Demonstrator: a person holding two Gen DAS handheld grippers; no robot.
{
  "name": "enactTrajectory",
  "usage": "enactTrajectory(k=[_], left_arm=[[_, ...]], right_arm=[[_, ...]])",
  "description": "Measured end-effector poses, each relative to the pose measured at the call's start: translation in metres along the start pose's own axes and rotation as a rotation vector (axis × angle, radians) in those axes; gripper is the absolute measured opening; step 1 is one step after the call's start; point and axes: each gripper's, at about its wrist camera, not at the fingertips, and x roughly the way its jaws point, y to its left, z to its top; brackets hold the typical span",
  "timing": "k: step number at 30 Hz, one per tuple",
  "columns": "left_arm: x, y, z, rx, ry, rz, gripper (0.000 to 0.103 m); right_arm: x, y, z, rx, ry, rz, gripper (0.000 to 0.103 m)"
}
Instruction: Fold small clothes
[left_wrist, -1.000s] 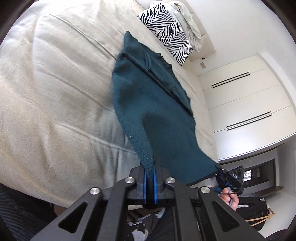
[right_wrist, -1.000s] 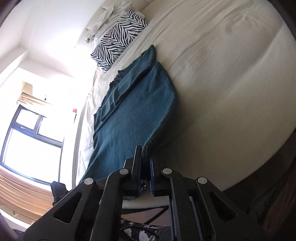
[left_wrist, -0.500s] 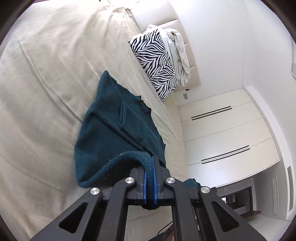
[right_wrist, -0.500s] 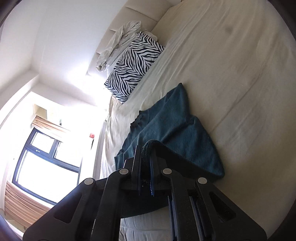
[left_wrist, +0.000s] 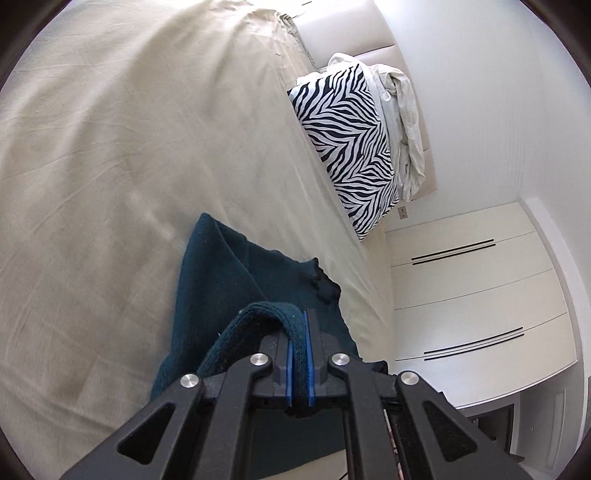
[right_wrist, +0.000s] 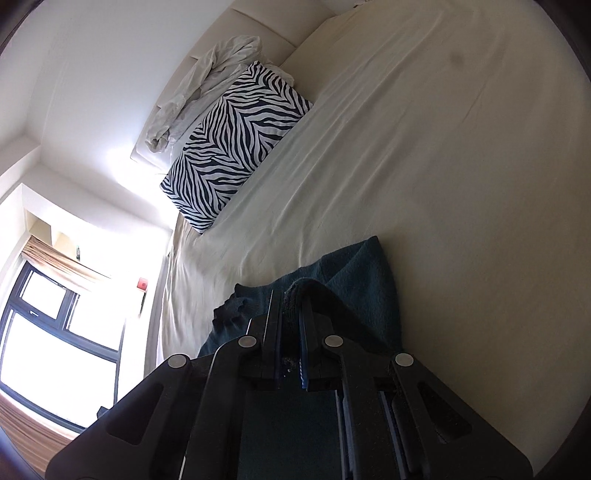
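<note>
A dark teal knitted garment (left_wrist: 218, 280) lies on the cream bed sheet (left_wrist: 110, 155), partly folded over itself. My left gripper (left_wrist: 300, 332) is shut on its ribbed hem, which loops up out of the jaws above the lower layer. In the right wrist view the same garment (right_wrist: 354, 280) lies below my right gripper (right_wrist: 291, 306), which is shut on another bunched edge of it. The part of the garment under both grippers is hidden.
A zebra-print pillow (left_wrist: 351, 140) with crumpled white cloth (left_wrist: 402, 110) behind it leans on the headboard at the far end of the bed. White wardrobe doors (left_wrist: 472, 295) stand past the bed's right edge. A window (right_wrist: 48, 317) is on the other side.
Both grippers have carried the held hem forward over the garment toward the pillow. The garment, stretched long a second ago, now lies doubled over and looks much shorter.
</note>
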Motion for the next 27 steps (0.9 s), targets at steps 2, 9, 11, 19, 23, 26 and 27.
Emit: enactTrajectory(k=[2, 9, 11, 19, 23, 26, 27], left_arm=[[0.014, 0.010, 0.009, -0.014, -0.004, 0.031, 0.007], [0.023, 0.039, 0.009, -0.046, -0.026, 0.073, 0.051], [0.015, 0.037, 0.004, -0.025, -0.032, 0.077, 0.052], [-0.008, 0.015, -0.044, 0.168, -0.030, 0.167, 0.056], [-0.009, 0.018, -0.067, 0.224, -0.024, 0.214, 0.055], [-0.011, 0.018, -0.076, 0.259, -0.040, 0.248, 0.054], [-0.013, 0.018, -0.077, 0.268, -0.045, 0.261, 0.054]], right_arm=[[0.023, -0.007, 0.008, 0.017, 0.005, -0.035, 0.007], [0.075, -0.035, 0.018, 0.031, 0.012, -0.160, 0.062], [0.070, -0.038, 0.017, 0.021, -0.028, -0.166, 0.071], [0.028, -0.033, -0.022, -0.124, 0.015, -0.181, 0.069], [0.007, -0.027, -0.056, -0.252, 0.042, -0.225, 0.066], [-0.003, -0.028, -0.072, -0.308, 0.064, -0.253, 0.060], [-0.008, -0.031, -0.077, -0.311, 0.070, -0.261, 0.056]])
